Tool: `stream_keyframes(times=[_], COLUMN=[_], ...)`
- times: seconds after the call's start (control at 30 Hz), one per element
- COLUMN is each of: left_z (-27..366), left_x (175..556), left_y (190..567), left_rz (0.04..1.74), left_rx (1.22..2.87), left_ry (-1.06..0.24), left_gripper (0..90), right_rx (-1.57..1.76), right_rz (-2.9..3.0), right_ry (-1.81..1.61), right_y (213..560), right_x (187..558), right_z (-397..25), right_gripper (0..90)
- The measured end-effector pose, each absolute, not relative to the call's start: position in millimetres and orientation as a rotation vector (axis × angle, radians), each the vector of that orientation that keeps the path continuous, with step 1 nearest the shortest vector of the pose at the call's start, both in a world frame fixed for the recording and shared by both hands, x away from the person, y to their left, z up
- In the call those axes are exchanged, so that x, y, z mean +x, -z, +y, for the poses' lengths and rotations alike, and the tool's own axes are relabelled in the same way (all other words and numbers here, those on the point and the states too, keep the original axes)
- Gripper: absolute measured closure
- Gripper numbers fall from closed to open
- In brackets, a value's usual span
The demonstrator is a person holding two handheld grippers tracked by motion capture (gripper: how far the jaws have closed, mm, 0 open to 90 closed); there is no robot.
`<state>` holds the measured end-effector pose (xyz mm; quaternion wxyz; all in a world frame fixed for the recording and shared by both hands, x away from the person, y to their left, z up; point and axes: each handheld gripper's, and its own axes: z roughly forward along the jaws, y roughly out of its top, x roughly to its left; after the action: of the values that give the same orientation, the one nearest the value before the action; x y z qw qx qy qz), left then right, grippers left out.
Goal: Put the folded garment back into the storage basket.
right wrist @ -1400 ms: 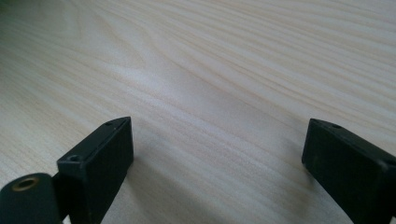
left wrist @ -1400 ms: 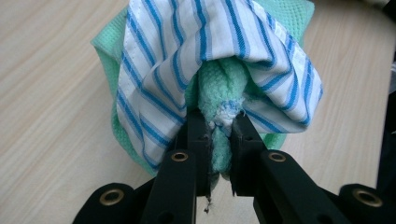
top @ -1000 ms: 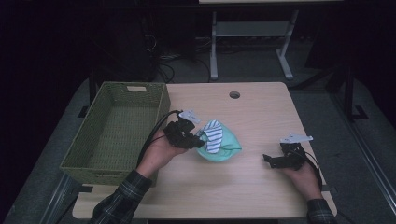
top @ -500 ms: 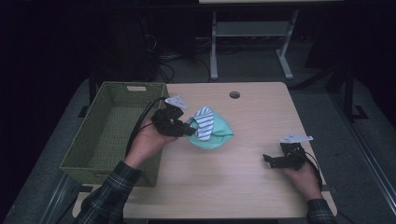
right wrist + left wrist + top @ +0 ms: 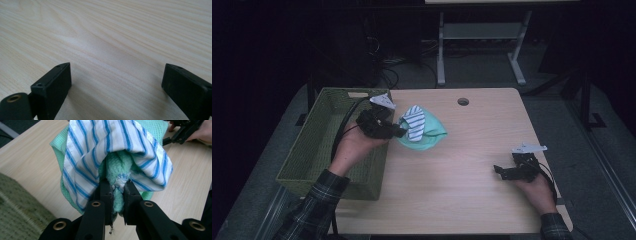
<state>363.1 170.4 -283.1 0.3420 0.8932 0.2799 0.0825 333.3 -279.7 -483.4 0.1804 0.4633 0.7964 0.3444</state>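
Two bunched cloths, folds hiding edges

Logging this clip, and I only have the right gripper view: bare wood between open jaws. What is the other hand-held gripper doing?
Observer: The left hand-held gripper is shut on a green cloth, and a blue-striped cloth is draped over that.
Operator: Where is that bundle?
Observer: In the high view it sits just beside the right rim of a woven green basket. It is on the table side, not inside the basket.
Operator: Is my right hand-held gripper anywhere near it?
Observer: No. The right hand-held gripper is well apart from it, near the table's right front corner, with nothing between its jaws.
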Motion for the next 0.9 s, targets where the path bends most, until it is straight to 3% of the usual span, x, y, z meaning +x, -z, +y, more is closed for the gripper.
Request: stream_keyframes(times=[0.17, 0.4, 0.9], left_z=[180.7, 198.7, 241.6], left_x=[362.9, 361.6, 359.3], left_y=[279.0, 274.2, 269.4], left_rz=[0.748, 0.797, 0.908], left_rx=[2.313, 2.297, 2.268], left_ry=[-0.232, -0.266, -0.332], left_gripper=[80.4, 80.5, 80.4], right_rx=[1.313, 1.328, 1.334], right_rz=[2.247, 2.256, 2.251], right_ry=[-0.97, -0.948, -0.94], right_y=[483.4, 484.0, 484.2], right_x=[333.4, 335.0, 335.4], right_z=[-279.8, -279.1, -278.9], right_gripper=[8.2, 1.2, 0.4])
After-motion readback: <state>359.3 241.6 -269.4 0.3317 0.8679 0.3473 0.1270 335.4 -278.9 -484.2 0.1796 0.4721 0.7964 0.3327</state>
